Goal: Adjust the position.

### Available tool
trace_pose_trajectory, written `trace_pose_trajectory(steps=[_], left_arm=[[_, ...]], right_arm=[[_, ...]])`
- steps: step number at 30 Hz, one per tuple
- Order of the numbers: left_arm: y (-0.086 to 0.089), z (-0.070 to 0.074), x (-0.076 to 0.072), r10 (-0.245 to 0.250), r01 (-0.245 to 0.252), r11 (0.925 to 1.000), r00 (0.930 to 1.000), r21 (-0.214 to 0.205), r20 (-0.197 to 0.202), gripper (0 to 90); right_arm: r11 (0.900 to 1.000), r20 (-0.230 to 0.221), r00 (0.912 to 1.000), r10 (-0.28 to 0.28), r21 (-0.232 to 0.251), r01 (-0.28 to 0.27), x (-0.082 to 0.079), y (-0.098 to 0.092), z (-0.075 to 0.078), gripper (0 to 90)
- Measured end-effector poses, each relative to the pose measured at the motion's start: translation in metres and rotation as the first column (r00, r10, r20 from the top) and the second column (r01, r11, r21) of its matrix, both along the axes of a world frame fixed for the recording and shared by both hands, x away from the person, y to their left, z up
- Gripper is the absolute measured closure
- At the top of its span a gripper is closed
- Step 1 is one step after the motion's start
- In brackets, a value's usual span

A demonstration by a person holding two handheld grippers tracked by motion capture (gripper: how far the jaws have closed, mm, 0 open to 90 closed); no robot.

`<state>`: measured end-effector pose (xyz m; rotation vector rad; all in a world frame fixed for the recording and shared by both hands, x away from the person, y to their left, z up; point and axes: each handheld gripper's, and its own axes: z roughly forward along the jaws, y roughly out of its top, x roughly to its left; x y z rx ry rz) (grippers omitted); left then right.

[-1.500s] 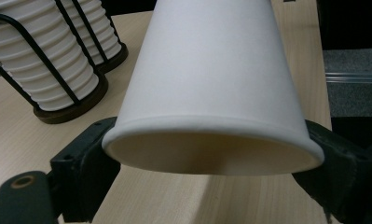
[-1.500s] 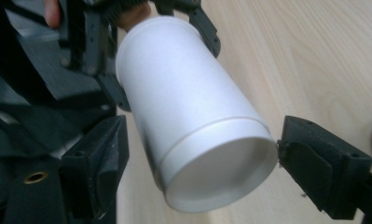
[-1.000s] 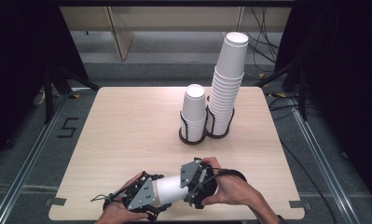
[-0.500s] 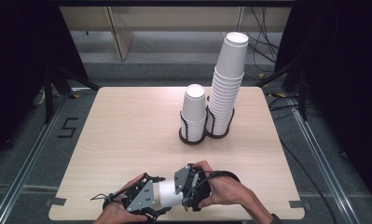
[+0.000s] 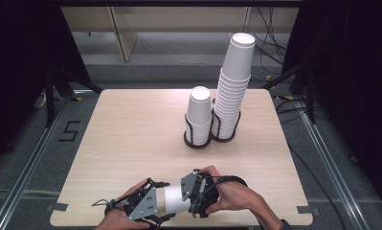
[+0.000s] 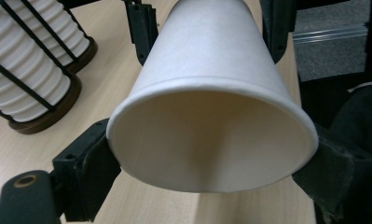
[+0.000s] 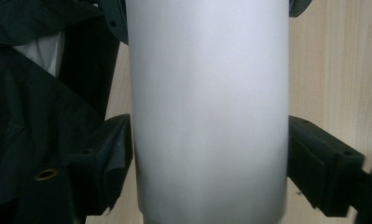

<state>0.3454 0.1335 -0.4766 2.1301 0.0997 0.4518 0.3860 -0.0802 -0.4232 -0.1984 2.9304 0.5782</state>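
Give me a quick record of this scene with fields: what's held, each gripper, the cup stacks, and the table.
held item: white paper cup, lying sideways between both grippers at the table's near edge
left gripper: jaws pressing on the cup's rim end, having just closed further
right gripper: jaws on either side of the cup's body, touching it
short cup stack: upright in a black wire holder
tall cup stack: upright in the adjoining holder, leaning slightly
table: light wood

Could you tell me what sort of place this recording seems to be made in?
Probably a lab or recording bay, not a home: a bare wooden table ringed by dark curtains, with floor rails, loose cables, and stacked paper cups in wire holders.
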Motion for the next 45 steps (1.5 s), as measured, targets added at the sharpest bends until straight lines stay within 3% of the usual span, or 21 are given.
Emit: trace_pose_trajectory(steps=[11, 14, 15, 17, 19, 20, 21, 22, 25, 26, 27, 29, 30, 34, 35, 37, 38, 40, 41, 42, 45], left_arm=[[-0.001, 0.001, -0.002, -0.014, 0.014, 0.9999, 0.9999, 0.003, 0.01, 12.7], [-0.001, -0.001, -0.001, -0.011, 0.012, 0.9993, 0.9999, -0.034, 0.004, 11.1], [0.0, 0.0, 0.0, -0.005, 0.005, 0.9982, 1.0, -0.06, -0.008, 8.3], [0.001, -0.001, 0.0, 0.005, -0.007, 0.9956, 0.9998, -0.093, -0.017, 6.4], [0.004, -0.001, 0.002, 0.033, -0.039, 0.9797, 0.9989, -0.197, -0.035, 5.8], [0.006, 0.0, 0.004, 0.038, -0.05, 0.9689, 0.9977, -0.242, -0.055, 4.9], [0.008, 0.001, 0.005, 0.039, -0.059, 0.9595, 0.9962, -0.275, -0.078, 5.0], [0.01, 0.002, 0.005, 0.043, -0.071, 0.9498, 0.9945, -0.305, -0.095, 5.1], [0.01, 0.003, 0.006, 0.038, -0.083, 0.9289, 0.9907, -0.361, -0.131, 5.0], [0.01, 0.003, 0.006, 0.038, -0.083, 0.9289, 0.9907, -0.361, -0.131, 4.8], [0.01, 0.002, 0.007, 0.023, -0.078, 0.9203, 0.9893, -0.384, -0.144, 4.8], [0.008, 0.002, 0.005, 0.022, -0.077, 0.9164, 0.9892, -0.393, -0.145, 4.2], [0.008, 0.003, 0.005, 0.031, -0.082, 0.9187, 0.9901, -0.386, -0.137, 3.9], [0.009, 0.004, 0.003, 0.039, -0.08, 0.9202, 0.9927, -0.383, -0.114, 3.8], [0.008, 0.003, 0.004, 0.022, -0.063, 0.9165, 0.9939, -0.395, -0.108, 4.4], [0.01, 0.004, 0.003, 0.031, -0.067, 0.9277, 0.9944, -0.367, -0.101, 5.7], [0.01, 0.004, 0.003, 0.03, -0.065, 0.9288, 0.9943, -0.365, -0.102, 6.4], [0.01, 0.005, 0.003, 0.023, -0.063, 0.9269, 0.9934, -0.37, -0.112, 7.3], [0.011, 0.006, 0.004, 0.018, -0.057, 0.927, 0.9938, -0.371, -0.11, 7.8], [0.011, 0.007, 0.003, 0.018, -0.063, 0.9203, 0.9927, -0.386, -0.119, 8.2], [0.012, 0.01, 0.002, 0.018, -0.059, 0.9242, 0.9937, -0.377, -0.11, 9.9]], right_arm=[[0.9981, -0.004, 0.9981, 0.062, -0.001, -0.062, 0.005, 0.006, -0.008, 22.6], [0.998, -0.009, 0.998, 0.062, 0.002, -0.062, 0.005, 0.006, -0.007, 22.6], [0.9998, -0.019, 0.9997, 0.017, 0.006, -0.017, 0.003, 0.003, -0.004, 22.1], [0.998, -0.018, 0.9982, 0.058, 0.027, -0.057, 0.006, 0.002, -0.004, 21.9], [0.9954, -0.007, 0.9979, 0.064, 0.072, -0.063, 0.009, -0.003, 0.001, 21.8], [0.9969, -0.043, 0.999, 0.007, 0.079, -0.003, 0.007, -0.007, 0.002, 21.8], [0.9904, -0.038, 0.998, 0.05, 0.131, -0.045, 0.012, -0.009, 0.004, 21.8], [0.9831, -0.084, 0.9956, 0.042, 0.181, -0.026, 0.013, -0.012, 0.006, 21.8], [0.9632, -0.09, 0.9933, 0.072, 0.265, -0.046, 0.019, -0.019, 0.01, 21.7], [0.9586, -0.094, 0.9921, 0.083, 0.28, -0.054, 0.02, -0.019, 0.009, 21.7], [0.9586, -0.094, 0.9921, 0.083, 0.28, -0.054, 0.02, -0.019, 0.009, 21.7], [0.9527, -0.115, 0.9895, 0.088, 0.3, -0.05, 0.019, -0.018, 0.009, 21.7], [0.9484, -0.133, 0.9855, 0.105, 0.312, -0.058, 0.019, -0.016, 0.007, 21.7], [0.951, -0.129, 0.9875, 0.091, 0.306, -0.048, 0.019, -0.015, 0.005, 21.7], [0.9533, -0.136, 0.9866, 0.09, 0.299, -0.045, 0.019, -0.015, 0.004, 21.9], [0.9537, -0.135, 0.9867, 0.091, 0.297, -0.047, 0.02, -0.014, 0.001, 22.2], [0.9551, -0.136, 0.9871, 0.084, 0.293, -0.041, 0.02, -0.014, 0.0, 22.4], [0.9587, -0.17, 0.984, 0.052, 0.284, -0.002, 0.018, -0.015, 0.0, 22.3], [0.9565, -0.173, 0.9827, 0.066, 0.291, -0.013, 0.019, -0.015, 0.0, 22.2], [0.9493, -0.186, 0.9784, 0.09, 0.313, -0.028, 0.021, -0.015, -0.002, 21.8], [0.9488, -0.176, 0.9835, 0.042, 0.315, 0.016, 0.022, -0.018, -0.002, 19.4]])
